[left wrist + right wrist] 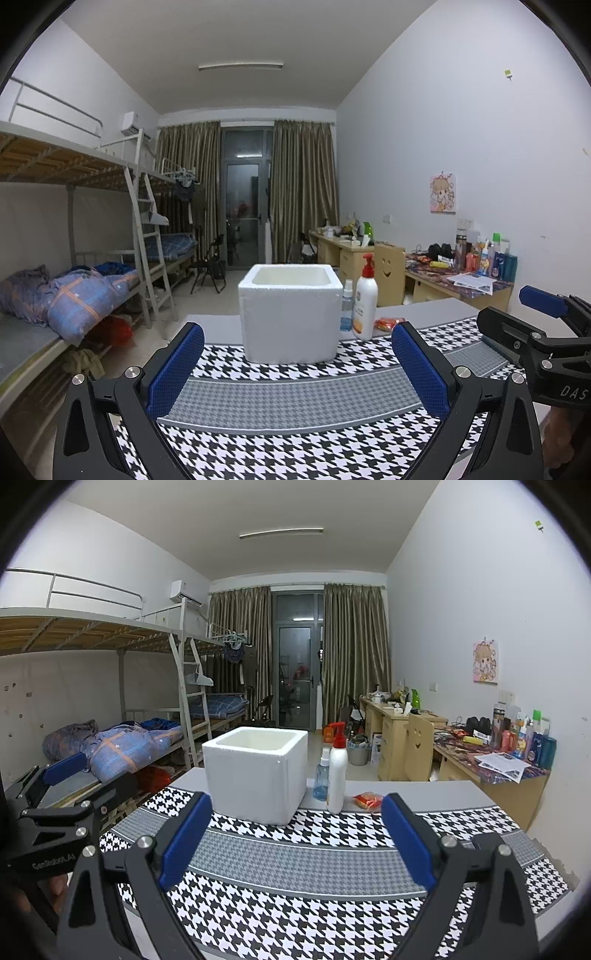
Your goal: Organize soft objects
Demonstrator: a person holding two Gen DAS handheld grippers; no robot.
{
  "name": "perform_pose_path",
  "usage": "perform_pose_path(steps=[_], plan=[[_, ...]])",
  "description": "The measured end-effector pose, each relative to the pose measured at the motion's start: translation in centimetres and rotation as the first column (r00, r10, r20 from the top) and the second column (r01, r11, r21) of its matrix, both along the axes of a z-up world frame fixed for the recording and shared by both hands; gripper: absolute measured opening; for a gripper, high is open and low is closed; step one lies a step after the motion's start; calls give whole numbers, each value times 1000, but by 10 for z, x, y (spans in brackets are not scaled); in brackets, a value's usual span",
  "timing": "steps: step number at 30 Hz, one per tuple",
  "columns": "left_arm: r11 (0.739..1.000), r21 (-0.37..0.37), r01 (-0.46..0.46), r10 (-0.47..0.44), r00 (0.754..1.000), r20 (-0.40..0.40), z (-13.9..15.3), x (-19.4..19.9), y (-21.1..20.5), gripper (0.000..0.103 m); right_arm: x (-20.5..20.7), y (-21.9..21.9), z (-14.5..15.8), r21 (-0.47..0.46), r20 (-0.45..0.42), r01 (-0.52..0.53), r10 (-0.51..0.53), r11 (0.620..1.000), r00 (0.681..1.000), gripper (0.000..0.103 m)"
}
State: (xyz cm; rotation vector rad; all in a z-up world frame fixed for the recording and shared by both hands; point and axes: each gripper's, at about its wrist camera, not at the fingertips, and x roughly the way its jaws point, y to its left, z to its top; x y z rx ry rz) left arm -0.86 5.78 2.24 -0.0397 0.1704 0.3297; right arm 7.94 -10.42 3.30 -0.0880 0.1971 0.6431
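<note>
dorm room with bunk beds, houndstooth cloth on grey tabletop, white foam box upon it, pump bottle beside box, left claw wide, right claw wide, both empty

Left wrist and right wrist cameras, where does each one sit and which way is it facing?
Left wrist: on the left gripper, facing the foam box head-on across the houndstooth mat; the right gripper shows at right.
Right wrist: on the right gripper, seeing the foam box from its right; the left gripper shows at left.
Shared: box, white pump bottle, mat, both grippers open.
</note>
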Motion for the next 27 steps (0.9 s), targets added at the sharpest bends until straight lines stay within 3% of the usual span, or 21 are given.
perform_pose_path(steps=[27], plan=[[1000,-7,-2,2,999,-33,-25,2,-3,102,1,-7,-34,11,-50,12,-12,1000,999,95]])
